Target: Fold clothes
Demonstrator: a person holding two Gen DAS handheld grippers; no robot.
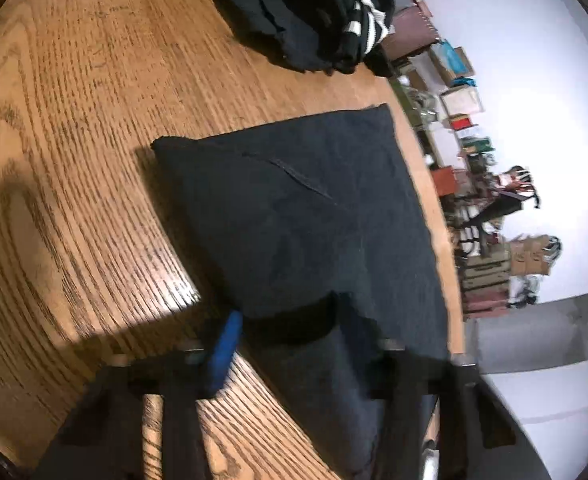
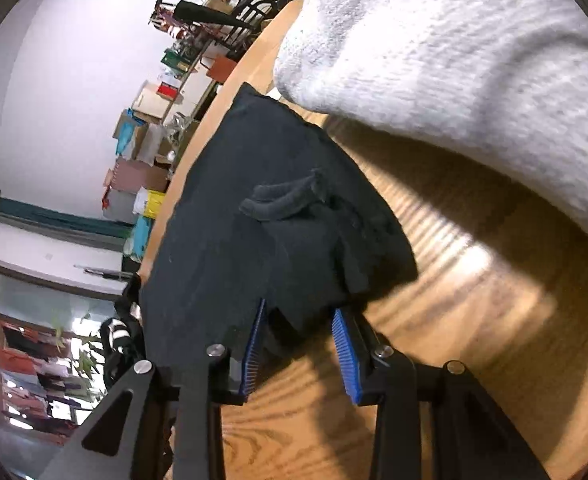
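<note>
A folded dark garment (image 1: 294, 208) lies flat on the wooden worktop (image 1: 74, 140). The left tool (image 1: 290, 328) and right tool (image 2: 299, 344) each straddle an edge of the garment, blue pads (image 2: 343, 354) parted and released. A white knit (image 2: 453, 60) lies beyond the garment.

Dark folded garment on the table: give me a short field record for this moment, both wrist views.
surface: wooden table
main item: dark folded garment, flat, near the table edge
left hand-held gripper: over the garment's near edge; grip unclear
right hand-held gripper: pads apart, a garment corner between them
other clothes: dark pile with striped cuff; white knit
</note>
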